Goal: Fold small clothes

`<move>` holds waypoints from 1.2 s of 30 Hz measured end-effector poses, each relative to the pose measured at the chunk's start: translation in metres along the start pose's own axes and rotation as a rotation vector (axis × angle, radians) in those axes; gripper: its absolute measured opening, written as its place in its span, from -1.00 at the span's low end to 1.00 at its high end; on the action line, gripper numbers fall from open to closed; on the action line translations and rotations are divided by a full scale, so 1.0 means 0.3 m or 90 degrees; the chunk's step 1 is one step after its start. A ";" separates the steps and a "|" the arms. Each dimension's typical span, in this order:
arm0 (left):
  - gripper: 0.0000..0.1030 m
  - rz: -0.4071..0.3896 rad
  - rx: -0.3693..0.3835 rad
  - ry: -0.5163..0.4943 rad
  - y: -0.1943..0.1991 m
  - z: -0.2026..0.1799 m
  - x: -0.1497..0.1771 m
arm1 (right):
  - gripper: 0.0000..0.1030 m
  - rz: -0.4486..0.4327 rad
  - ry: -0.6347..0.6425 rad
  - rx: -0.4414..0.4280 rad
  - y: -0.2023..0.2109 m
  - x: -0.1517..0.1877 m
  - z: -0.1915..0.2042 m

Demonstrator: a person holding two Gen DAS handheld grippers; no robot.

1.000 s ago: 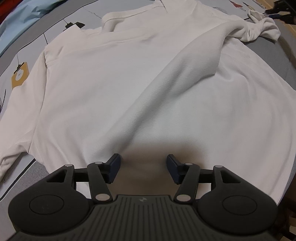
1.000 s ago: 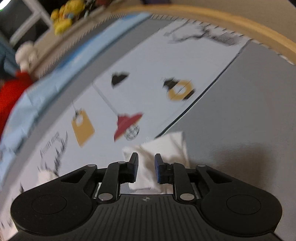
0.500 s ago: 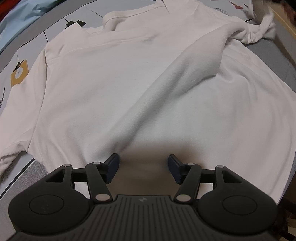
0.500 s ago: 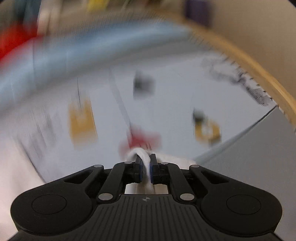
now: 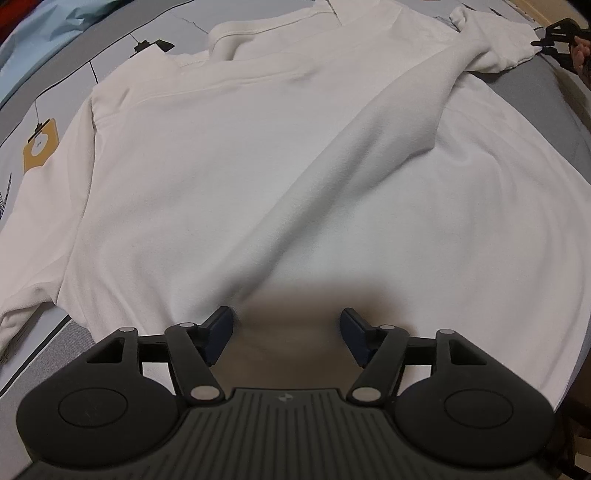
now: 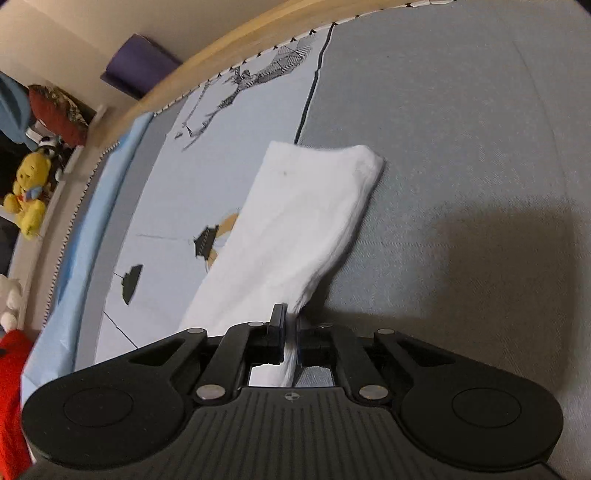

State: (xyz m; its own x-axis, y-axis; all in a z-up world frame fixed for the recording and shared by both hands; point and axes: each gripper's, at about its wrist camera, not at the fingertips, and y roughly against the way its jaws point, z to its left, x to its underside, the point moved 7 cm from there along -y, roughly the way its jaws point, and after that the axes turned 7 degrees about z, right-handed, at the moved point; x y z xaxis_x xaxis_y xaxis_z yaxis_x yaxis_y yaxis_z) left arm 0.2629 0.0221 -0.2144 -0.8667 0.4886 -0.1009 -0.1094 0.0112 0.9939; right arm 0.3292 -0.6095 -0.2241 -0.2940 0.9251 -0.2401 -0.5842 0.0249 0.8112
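Observation:
A white long-sleeved top (image 5: 229,177) lies spread on the bed, one sleeve folded diagonally across its body. My left gripper (image 5: 287,334) hangs over the hem, jaws opening, nothing pinched between them. In the right wrist view my right gripper (image 6: 291,326) is shut on the white sleeve (image 6: 295,225), whose cuff end lies stretched ahead over the bedding. The right gripper (image 5: 559,35) also shows at the far top right of the left wrist view, held by a hand at the sleeve's end.
The bed has a grey cover (image 6: 461,122) and a pale sheet printed with lamps (image 5: 38,147). A wooden bed edge (image 6: 236,62) runs along the far side. Plush toys (image 6: 29,192) and a red item (image 6: 11,369) sit to the left beyond it.
The right gripper shut on the sleeve, rolled and pulled it out straight to the right. The left gripper's jaws widened a little while it stayed in place.

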 end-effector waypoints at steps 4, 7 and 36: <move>0.44 0.002 0.001 0.001 -0.002 0.001 -0.002 | -0.94 -0.043 0.047 -0.018 0.037 -0.037 0.045; 0.45 0.003 0.003 0.004 0.003 0.003 -0.005 | -0.95 -0.109 0.042 0.057 0.091 -0.083 0.006; 0.01 -0.023 0.087 0.194 0.271 0.078 0.466 | -0.46 0.403 0.656 0.008 0.426 1.004 0.187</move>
State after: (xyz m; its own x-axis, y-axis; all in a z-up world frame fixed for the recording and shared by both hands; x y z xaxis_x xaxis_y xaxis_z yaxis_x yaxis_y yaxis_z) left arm 0.1443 0.1117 -0.1465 -0.9715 0.2019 -0.1242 -0.0943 0.1514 0.9840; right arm 0.2084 -0.3063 -0.1628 -0.9936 0.0390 -0.1057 -0.1126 -0.3149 0.9424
